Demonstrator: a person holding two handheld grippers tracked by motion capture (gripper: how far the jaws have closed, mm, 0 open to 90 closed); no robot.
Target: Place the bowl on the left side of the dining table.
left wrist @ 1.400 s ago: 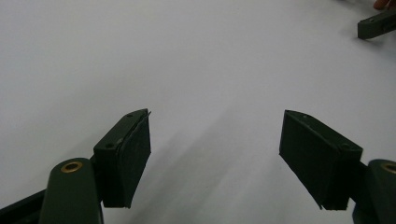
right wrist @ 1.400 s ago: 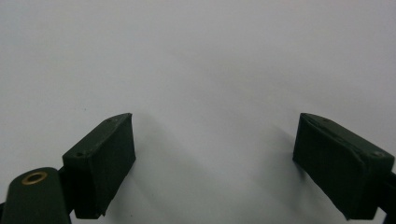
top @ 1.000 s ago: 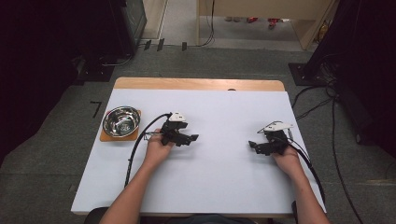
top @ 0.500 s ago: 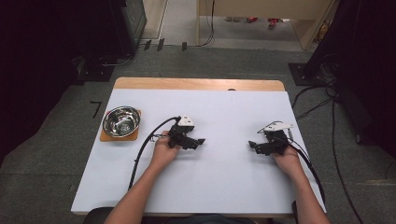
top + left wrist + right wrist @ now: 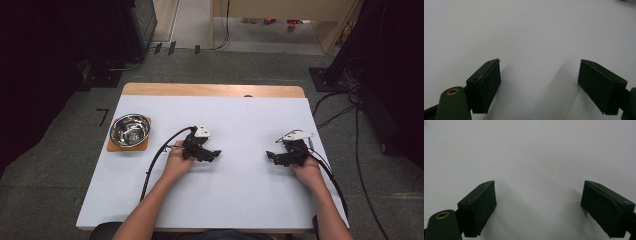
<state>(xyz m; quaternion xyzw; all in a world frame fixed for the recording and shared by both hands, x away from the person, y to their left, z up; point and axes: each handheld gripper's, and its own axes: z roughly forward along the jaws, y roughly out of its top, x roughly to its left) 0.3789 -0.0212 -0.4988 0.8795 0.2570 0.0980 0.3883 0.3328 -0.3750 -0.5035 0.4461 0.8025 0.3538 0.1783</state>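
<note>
High view: my left tongs [image 5: 216, 153] have just been opening over the middle of the worktop [image 5: 240, 200], nothing between them; my right tongs [image 5: 270, 155] are spread and empty. The steel bowl [image 5: 130, 130] waits near the left edge. I'd approach its rim squarely.

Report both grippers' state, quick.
Left gripper: open, fingers just been opening, nothing between them.
Right gripper: open, holding nothing.

Grey carpet floor [image 5: 60, 200], white-topped table [image 5: 240, 200], dark cabinets [image 5: 50, 50] at sides.
</note>
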